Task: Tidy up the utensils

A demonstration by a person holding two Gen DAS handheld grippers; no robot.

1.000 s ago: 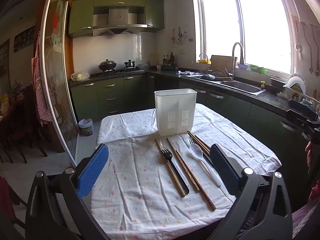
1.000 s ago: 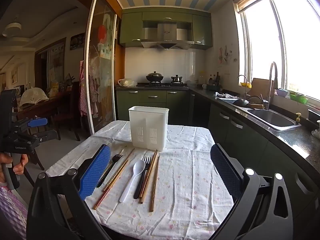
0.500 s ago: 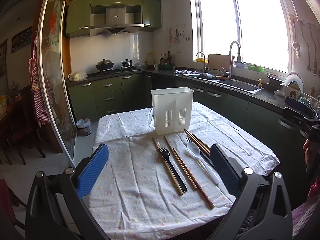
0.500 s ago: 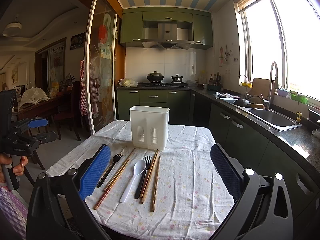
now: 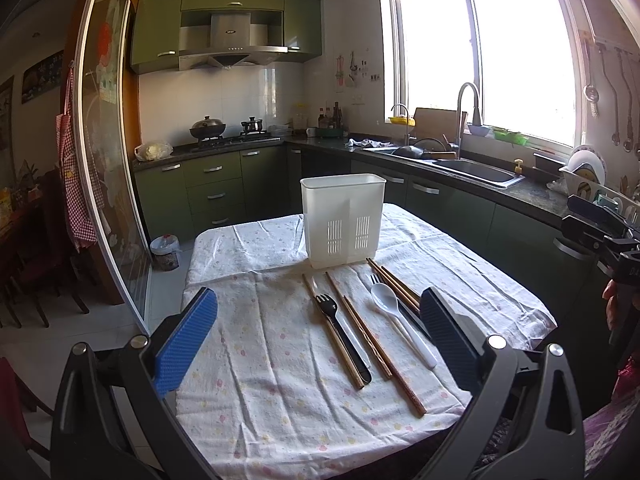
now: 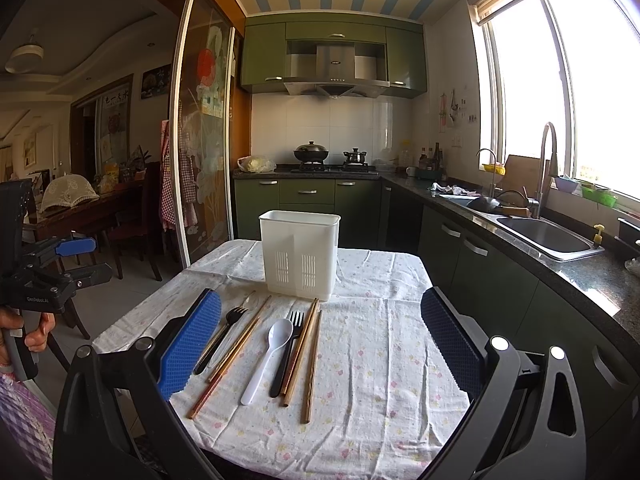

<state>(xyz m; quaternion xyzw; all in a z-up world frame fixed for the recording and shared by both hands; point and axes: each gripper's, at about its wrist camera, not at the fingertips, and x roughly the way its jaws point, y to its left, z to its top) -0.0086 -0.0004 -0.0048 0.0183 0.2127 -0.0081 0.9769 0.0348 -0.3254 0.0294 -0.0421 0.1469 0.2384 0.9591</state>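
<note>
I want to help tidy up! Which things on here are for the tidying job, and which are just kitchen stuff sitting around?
For the job: white holder, white spoon, black forks, wooden chopsticks.

Just around: wok on the stove, sink, checked apron.

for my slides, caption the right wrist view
Open right gripper above utensils lying before a white holder on a clothed table.

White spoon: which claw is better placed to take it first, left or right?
Right, probably. The white spoon lies almost centrally ahead of the open right claw; from the left claw it sits off-centre, close beside one finger.
</note>
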